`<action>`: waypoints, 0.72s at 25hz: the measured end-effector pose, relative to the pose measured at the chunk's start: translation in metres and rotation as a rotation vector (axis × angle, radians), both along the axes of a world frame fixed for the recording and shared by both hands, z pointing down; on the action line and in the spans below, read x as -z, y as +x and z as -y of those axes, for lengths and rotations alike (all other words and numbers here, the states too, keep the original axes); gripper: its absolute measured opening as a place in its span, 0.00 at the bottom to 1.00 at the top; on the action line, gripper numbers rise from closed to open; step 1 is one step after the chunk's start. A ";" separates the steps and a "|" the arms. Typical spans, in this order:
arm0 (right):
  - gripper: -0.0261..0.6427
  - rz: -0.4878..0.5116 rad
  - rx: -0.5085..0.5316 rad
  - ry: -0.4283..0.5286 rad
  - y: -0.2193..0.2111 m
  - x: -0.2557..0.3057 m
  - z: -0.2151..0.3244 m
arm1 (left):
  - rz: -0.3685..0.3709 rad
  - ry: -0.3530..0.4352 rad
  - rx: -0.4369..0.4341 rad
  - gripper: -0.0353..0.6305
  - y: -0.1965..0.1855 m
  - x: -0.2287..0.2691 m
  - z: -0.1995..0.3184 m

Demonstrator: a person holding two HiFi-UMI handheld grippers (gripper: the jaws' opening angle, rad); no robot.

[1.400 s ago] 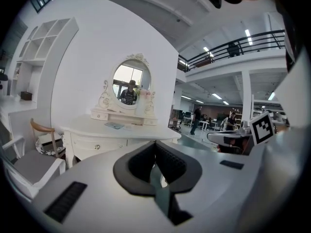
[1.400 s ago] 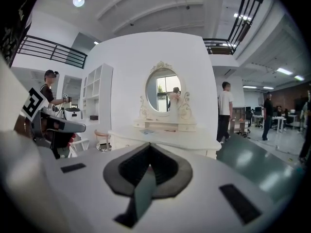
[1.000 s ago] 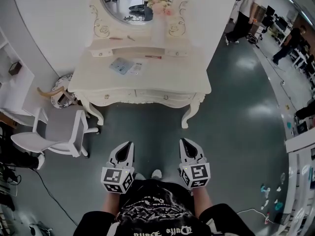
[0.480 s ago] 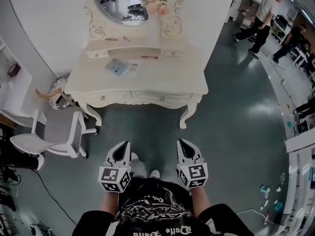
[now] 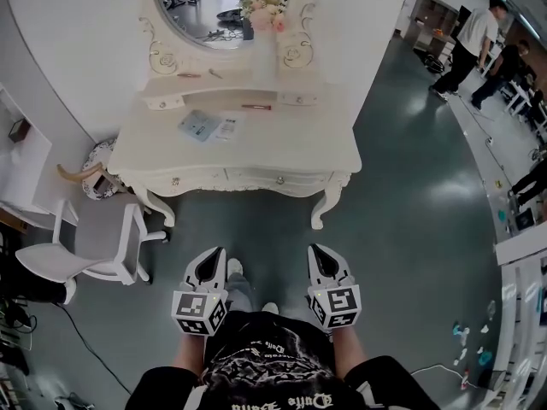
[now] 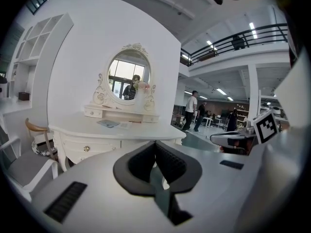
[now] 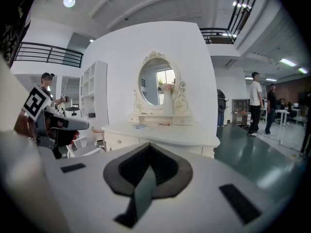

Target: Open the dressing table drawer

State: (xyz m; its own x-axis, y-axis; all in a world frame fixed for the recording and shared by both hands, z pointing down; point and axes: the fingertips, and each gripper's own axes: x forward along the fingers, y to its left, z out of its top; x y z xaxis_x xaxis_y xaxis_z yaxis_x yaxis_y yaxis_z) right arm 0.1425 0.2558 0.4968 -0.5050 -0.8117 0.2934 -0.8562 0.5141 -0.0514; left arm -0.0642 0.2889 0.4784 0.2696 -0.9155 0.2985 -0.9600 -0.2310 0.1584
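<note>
The white dressing table (image 5: 256,143) stands ahead under its oval mirror (image 5: 214,7). Its front drawer row (image 5: 226,178) is closed and carries small knobs (image 5: 175,180) (image 5: 279,179). My left gripper (image 5: 223,252) and right gripper (image 5: 314,249) hover side by side over the floor, well short of the table. Both are shut with nothing between the pads. The left gripper view shows the shut left gripper (image 6: 155,143), with the table (image 6: 121,130) and a knob (image 6: 86,148) beyond it. In the right gripper view the table (image 7: 165,132) lies beyond the shut right gripper (image 7: 148,145).
A white chair (image 5: 94,246) stands left of the table, with a round basket (image 5: 98,173) behind it. Papers (image 5: 198,125) and a pen (image 5: 255,107) lie on the tabletop. People (image 5: 466,45) walk at the far right. A white counter (image 5: 521,254) lines the right edge.
My view and both grippers have shifted a little relative to the table, which sits slightly further left in the picture. A person in the background has walked to the right. Both grippers stay shut.
</note>
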 end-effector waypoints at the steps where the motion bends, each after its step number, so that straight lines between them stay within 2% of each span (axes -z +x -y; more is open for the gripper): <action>1: 0.06 -0.001 -0.003 -0.004 -0.001 0.000 0.003 | -0.001 -0.002 0.000 0.08 -0.002 0.000 0.004; 18: 0.06 -0.009 -0.089 -0.027 -0.030 0.000 0.089 | -0.025 -0.006 -0.030 0.08 -0.053 -0.003 0.105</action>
